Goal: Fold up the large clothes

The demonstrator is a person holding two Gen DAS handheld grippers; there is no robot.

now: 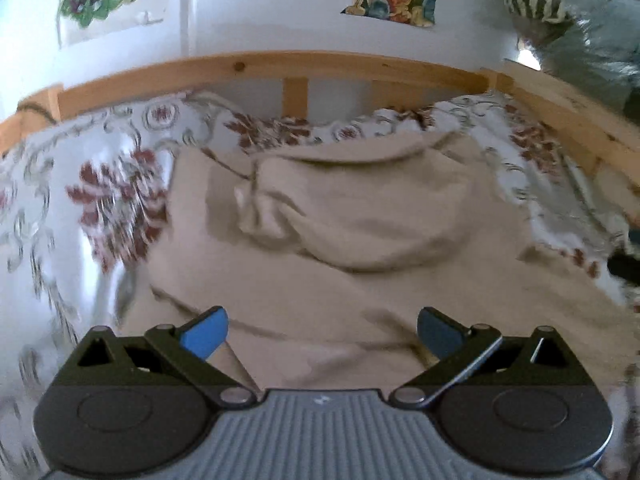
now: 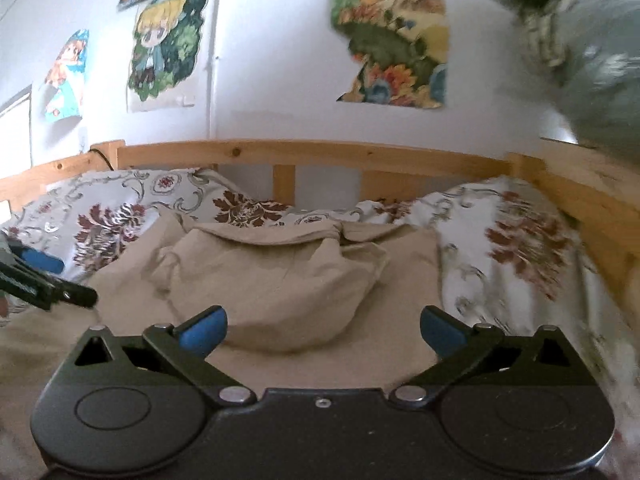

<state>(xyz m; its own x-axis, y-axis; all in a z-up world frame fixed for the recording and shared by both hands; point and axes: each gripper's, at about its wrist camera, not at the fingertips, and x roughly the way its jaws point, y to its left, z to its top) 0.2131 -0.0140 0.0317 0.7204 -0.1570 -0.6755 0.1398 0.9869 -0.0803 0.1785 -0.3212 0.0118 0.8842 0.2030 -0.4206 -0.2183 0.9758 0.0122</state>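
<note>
In the left wrist view, the left gripper [image 1: 322, 332] hangs over a beige hoodie [image 1: 344, 240] spread on a floral bedspread [image 1: 100, 184], its blue-padded fingers [image 1: 206, 334] wide apart and holding nothing. The hood lies crumpled toward the wooden bed frame [image 1: 256, 66]. The garment's lower part is hidden behind the gripper body, and its right edge runs out of view. Motion blur smears the bedspread pattern on the left. A dark object [image 1: 624, 268] at the right edge is too cut off to identify.

In the right wrist view, the right gripper [image 2: 323, 330] also stands with fingers spread, empty, above the hoodie [image 2: 280, 280], which lies in the middle of the bed with the hood bunched up. Its hem is hidden under the gripper. The left gripper [image 2: 44, 276] pokes in at the left edge, only partly seen. Posters [image 2: 390, 36] hang on the wall; a blurred grey-green mass [image 2: 592, 60] fills the upper right corner, unidentifiable.
</note>
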